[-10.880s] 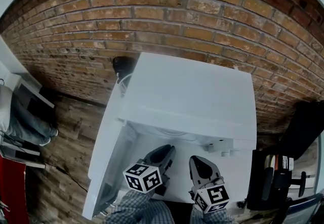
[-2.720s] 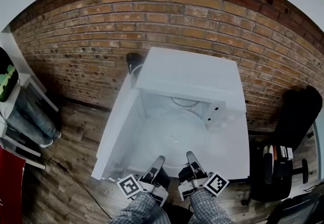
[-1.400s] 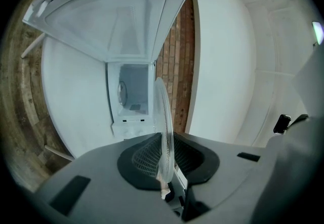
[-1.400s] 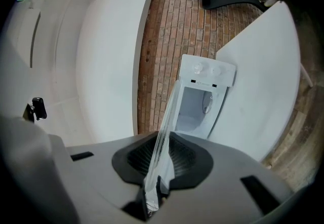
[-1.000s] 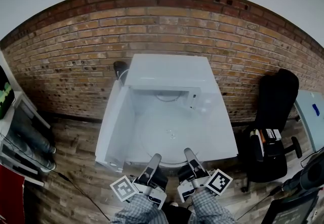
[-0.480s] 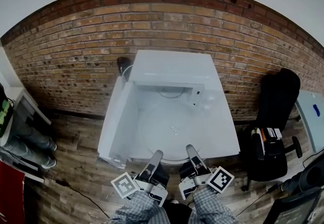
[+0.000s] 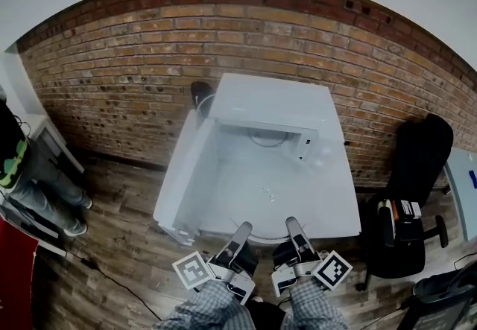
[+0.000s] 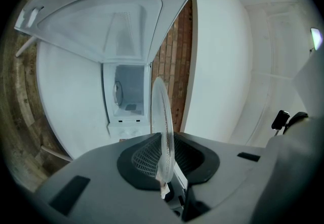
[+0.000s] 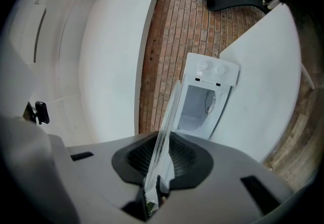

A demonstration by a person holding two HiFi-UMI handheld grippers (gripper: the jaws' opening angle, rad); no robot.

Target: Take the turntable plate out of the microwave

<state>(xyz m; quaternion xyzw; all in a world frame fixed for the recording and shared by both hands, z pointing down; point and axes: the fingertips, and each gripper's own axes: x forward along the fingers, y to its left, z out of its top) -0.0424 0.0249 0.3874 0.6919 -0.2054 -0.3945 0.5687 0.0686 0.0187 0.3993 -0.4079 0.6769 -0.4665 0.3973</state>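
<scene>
- The main step looks done; the turntable plate [image 7: 270, 200] is out of the microwave [image 7: 277, 106] and held in the air in front of its open cavity; the door [image 7: 181, 179] is swung out to the left.
- The left tool [image 7: 241, 234] is closed on the plate's near rim, its pads pressed to the glass on either side; the right tool [image 7: 292, 228] grips the same rim just beside it in the same way; in the left gripper view and the right gripper view the glass stands edge-on between the pads.
- In both of those views the microwave sits well beyond the plate's far edge; I judge the plate fully clear of the cavity.
- What is left, as I read it, is to set the plate down; no tabletop or other spot for it shows, only wooden floor [image 7: 112, 246] and an office chair [image 7: 417, 165] to the right.
- The plate is clear glass over a white body; its far rim is hard to trace in the head view; only the near rim and a small mark at the middle stand out.
- A round shape [image 7: 264, 139] inside the cavity may be a roller ring; too small to tell.
- What the microwave stands on is hidden beneath it; the hands are cut off at the lower edge, with only checked sleeves [image 7: 212, 310] showing; a second person [image 7: 22, 165] is partly cut off at the left edge.
</scene>
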